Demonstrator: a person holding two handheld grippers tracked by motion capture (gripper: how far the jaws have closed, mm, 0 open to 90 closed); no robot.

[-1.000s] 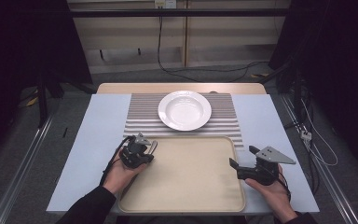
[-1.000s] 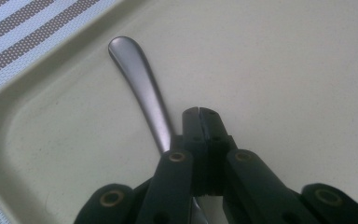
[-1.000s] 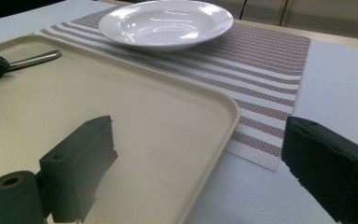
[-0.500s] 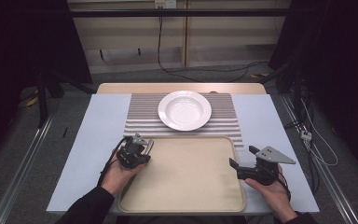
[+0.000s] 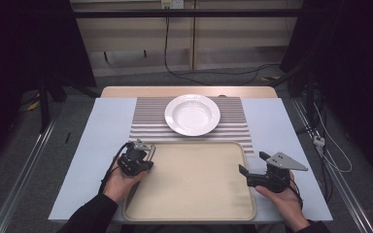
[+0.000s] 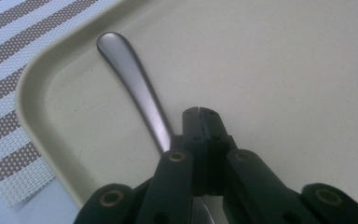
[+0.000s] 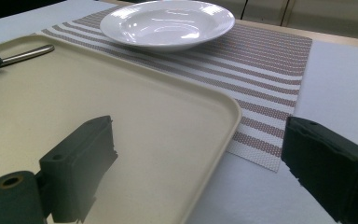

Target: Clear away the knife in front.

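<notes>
There, the left gripper (image 6: 199, 112) sat clenched beside a metal handle (image 6: 135, 86) lying in the tray's (image 6: 279, 60) corner, while the right gripper (image 7: 200, 154) stood released over the tray's edge.

Lighting: overhead light is falling evenly on the bench (image 5: 92, 160), while the surrounding room is staying dark. Glare: bright highlights are showing on the white plate (image 7: 168, 21) and a soft sheen on the metal handle (image 6: 135, 88). Focus: the high view is looking slightly soft; near tongs are blurring in both gripper views. Shadows are lying faint and diffuse.
</notes>
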